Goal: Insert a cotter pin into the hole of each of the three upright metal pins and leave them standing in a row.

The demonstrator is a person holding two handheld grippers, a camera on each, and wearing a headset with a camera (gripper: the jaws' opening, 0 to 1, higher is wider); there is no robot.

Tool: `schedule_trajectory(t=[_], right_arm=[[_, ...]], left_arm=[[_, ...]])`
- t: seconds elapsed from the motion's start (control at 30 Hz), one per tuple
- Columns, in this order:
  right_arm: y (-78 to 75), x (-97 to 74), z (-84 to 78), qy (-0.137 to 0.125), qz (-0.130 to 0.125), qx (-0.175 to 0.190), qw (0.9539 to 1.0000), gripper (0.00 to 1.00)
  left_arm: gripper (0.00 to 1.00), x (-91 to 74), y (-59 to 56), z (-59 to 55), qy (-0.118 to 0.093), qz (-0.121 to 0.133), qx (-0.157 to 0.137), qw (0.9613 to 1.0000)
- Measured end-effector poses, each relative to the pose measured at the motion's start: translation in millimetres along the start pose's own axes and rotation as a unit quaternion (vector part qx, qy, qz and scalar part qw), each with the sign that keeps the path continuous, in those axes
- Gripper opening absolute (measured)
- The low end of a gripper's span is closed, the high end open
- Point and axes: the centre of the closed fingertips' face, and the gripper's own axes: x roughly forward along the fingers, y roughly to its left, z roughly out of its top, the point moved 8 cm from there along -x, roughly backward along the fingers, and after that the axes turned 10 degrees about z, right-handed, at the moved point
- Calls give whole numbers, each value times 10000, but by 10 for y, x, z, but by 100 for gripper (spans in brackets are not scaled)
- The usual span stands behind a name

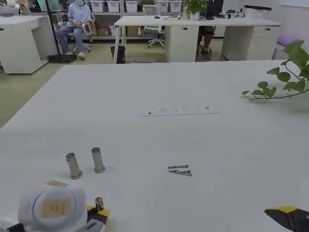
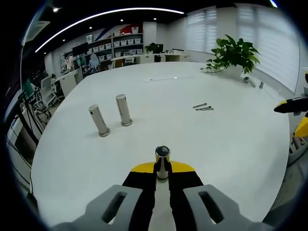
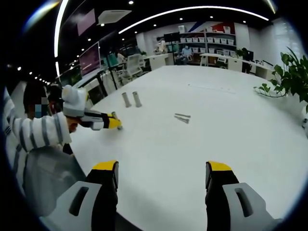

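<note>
White workbench (image 1: 159,140) runs across an open office, with desks (image 1: 193,21) and a seated person (image 1: 77,21) along the top of the head view. A trailing potted plant (image 1: 285,77) reaches in from the upper right, and a thin label strip (image 1: 178,111) lies near the middle of the frame.

Left of centre in the head view, the first metal pin (image 1: 73,166) and the second metal pin (image 1: 98,160) stand upright just beside each other without touching. Right of them, near the middle, a small cluster of cotter pins (image 1: 179,170) lies flat on the bench, well apart from the standing pins.

At the lower left of the head view, the left gripper (image 1: 98,211) has its yellow-tipped jaws clamped on the third metal pin (image 1: 99,202). The left gripper view shows this pin (image 2: 162,154) upright between the closed jaws at bottom centre, low over the bench; whether its base touches the surface I cannot tell. Both free pins stand in the upper left of that view, with the cotter pins right of centre.

The right gripper (image 3: 163,168) has its jaws spread wide with nothing between them. Its tip enters the head view at the lower right corner. In the right gripper view a striped sleeve (image 3: 33,132) sits at the left edge.
</note>
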Motion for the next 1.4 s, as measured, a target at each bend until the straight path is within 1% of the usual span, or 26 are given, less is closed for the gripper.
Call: schedule_trajectory(t=[0.1,0.2,0.3,0.43,0.57,0.67,0.8,1.0,1.07,1.27,1.33,1.4], right_arm=[[0,2,-5,11,5,7,10000,75],[5,6,-1,16,11,3,10000,75],[8,12,-6,37,21,7,10000,75],[12,13,-9,41,17,6,10000,75],[18,12,-11,44,19,-3,10000,75],[14,8,-2,0,-38,-15,10000,75],[15,14,21,-33,-44,-23,10000,75],[29,27,37,-38,-12,-46,10000,75],[37,33,33,-26,7,-49,10000,75],[50,43,18,30,45,-52,10000,75],[50,44,21,28,48,-60,10000,75],[52,44,23,31,55,-60,10000,75]], left_arm=[[7,7,-1,-7,12,24,55,10000],[7,24,-7,-6,-15,-41,-1,10000],[7,29,-5,0,-29,-52,38,10000],[7,24,1,-12,-13,-47,-79,10000],[8,16,3,-18,-13,-52,-103,9999],[8,12,6,-14,29,-71,-151,9999],[8,17,6,-16,14,-101,-161,9998],[12,6,4,-20,13,-118,-171,9998],[13,2,13,-31,34,-93,-120,9999],[19,-33,20,-60,81,-166,-92,9998],[22,-64,30,-41,61,-222,-104,9997],[23,-97,43,-5,-63,-272,-32,9996]])
